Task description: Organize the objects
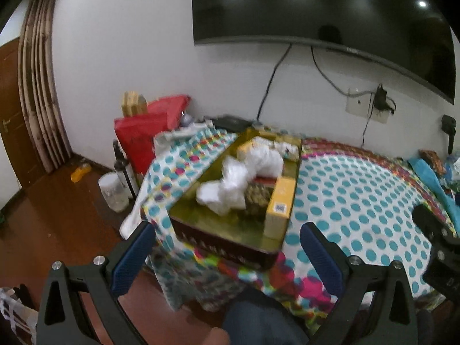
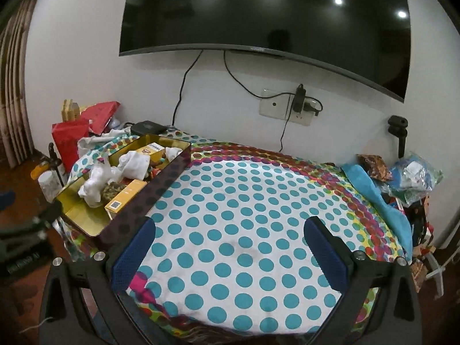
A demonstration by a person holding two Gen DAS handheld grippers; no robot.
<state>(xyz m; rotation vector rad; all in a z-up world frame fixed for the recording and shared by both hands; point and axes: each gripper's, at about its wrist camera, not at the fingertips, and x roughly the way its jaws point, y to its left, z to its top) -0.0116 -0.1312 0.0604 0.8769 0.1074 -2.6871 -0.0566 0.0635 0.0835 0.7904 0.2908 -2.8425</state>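
A dark tin box with a gold inside (image 1: 201, 212) sits at the left edge of a table with a dotted cloth (image 1: 359, 201). It holds white crumpled bags (image 1: 244, 178) and yellow cartons (image 1: 280, 207). My left gripper (image 1: 227, 247) is open and empty, just in front of the box's near end. The box also shows in the right wrist view (image 2: 86, 221), with a yellow carton (image 2: 125, 194). My right gripper (image 2: 230, 247) is open and empty above the bare dotted cloth (image 2: 244, 201), to the right of the box.
Red bags (image 1: 143, 132) and a clear jar (image 1: 113, 191) stand at the left on the wood floor. A blue cloth (image 2: 376, 195) and snack packets (image 2: 414, 175) lie at the table's right edge. A wall television (image 2: 273, 20) with cables hangs behind.
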